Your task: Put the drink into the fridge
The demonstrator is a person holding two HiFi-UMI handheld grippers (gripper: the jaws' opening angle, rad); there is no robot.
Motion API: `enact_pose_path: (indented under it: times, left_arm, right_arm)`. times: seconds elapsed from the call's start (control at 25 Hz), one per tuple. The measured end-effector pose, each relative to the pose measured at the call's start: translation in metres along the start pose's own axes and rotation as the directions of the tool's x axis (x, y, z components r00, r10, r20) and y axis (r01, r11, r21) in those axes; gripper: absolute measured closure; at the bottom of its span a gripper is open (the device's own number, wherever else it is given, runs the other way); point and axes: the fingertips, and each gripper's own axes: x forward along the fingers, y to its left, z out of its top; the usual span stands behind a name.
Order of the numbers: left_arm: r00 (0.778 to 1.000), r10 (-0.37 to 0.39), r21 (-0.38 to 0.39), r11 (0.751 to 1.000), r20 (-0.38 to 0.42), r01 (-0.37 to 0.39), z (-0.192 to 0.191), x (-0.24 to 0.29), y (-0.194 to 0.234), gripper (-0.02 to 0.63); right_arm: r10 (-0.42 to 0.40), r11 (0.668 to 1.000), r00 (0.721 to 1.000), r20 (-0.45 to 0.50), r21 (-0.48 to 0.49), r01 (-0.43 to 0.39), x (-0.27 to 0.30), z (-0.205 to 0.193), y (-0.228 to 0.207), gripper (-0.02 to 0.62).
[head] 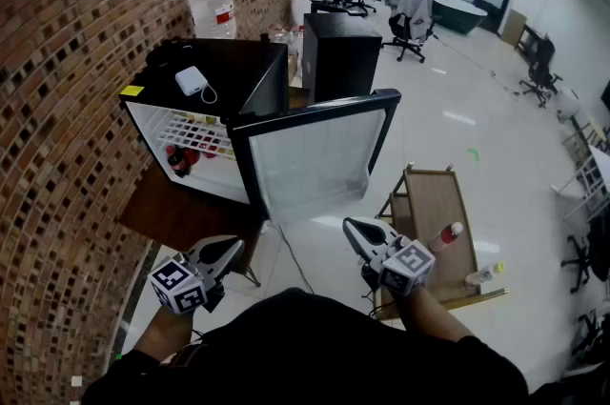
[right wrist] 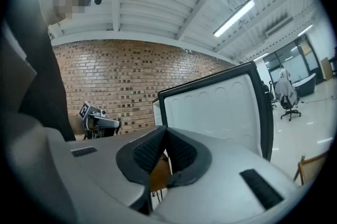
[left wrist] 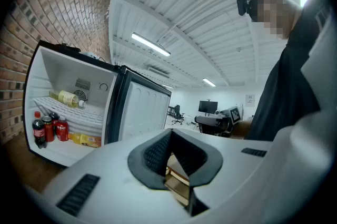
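- Head view: the fridge (head: 255, 70) stands at 10 o'clock against the brick wall (head: 67, 60), and its fridge door (head: 319, 155) swings wide towards 4 o'clock.
- A white adapter (head: 193, 80) lies on the fridge top. A water jug (head: 212, 8) and a black cabinet (head: 340, 55) stand behind, at 12 o'clock.
- The open door stands between the person and the shelves, where red bottles (head: 179, 160) sit low at the left.
- The left tool (head: 233, 247) at 7 o'clock and the right tool (head: 351, 224) at 5 o'clock are both closed and empty.
- The red-capped drink (head: 446, 236) is on the small wooden surface (head: 434, 198) at 4 o'clock, just beside the right tool. Its long axis runs from 7 to 1 o'clock, cap at the 1 o'clock end.
- The yellow-capped drink (head: 484, 275) is near the surface's front edge, cap towards 2 o'clock. I cannot tell whether either stands or lies.
- Left gripper view: the left tool (left wrist: 171, 133) has its tips together with nothing between them.
- At 9 o'clock, cola bottles (left wrist: 39, 130), red cans (left wrist: 59, 129) and a bottle lying on a shelf (left wrist: 66, 97) fill the fridge (left wrist: 63, 62).
- Right gripper view: the right tool (right wrist: 165, 129) is closed on nothing, with the fridge door (right wrist: 216, 107) close ahead at 3 o'clock and the left tool (right wrist: 97, 120) at 9 o'clock.
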Motion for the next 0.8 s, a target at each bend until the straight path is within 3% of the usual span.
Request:
enact_pose_path:
  times: [0.2,0.32,0.44,0.8]
  left_arm:
    - [1.000,-0.004,-0.005,1.000,0.008,0.004,0.002,0.028,-0.004,0.612]
    - [1.000,-0.017,0.037,0.999,-0.024,0.018,-0.009,0.045,-0.001,0.612]
    - [0.999,-0.032,0.023,0.999,-0.032,0.033,-0.010,0.070,-0.007,0.612]
    - [0.984,-0.165,0.030,0.985,-0.067,0.167,-0.029,0.158,-0.035,0.612]
  right_arm:
    - [-0.014,1.000,1.000,-0.019,-0.021,0.014,-0.007,-0.010,-0.022,0.589]
    - [-0.048,0.998,0.998,-0.031,-0.039,0.046,-0.016,-0.018,-0.034,0.578]
    - [-0.091,0.995,0.995,-0.036,-0.048,0.089,-0.028,-0.029,-0.051,0.575]
    - [-0.255,0.963,0.967,-0.026,-0.096,0.252,-0.086,-0.063,-0.120,0.522]
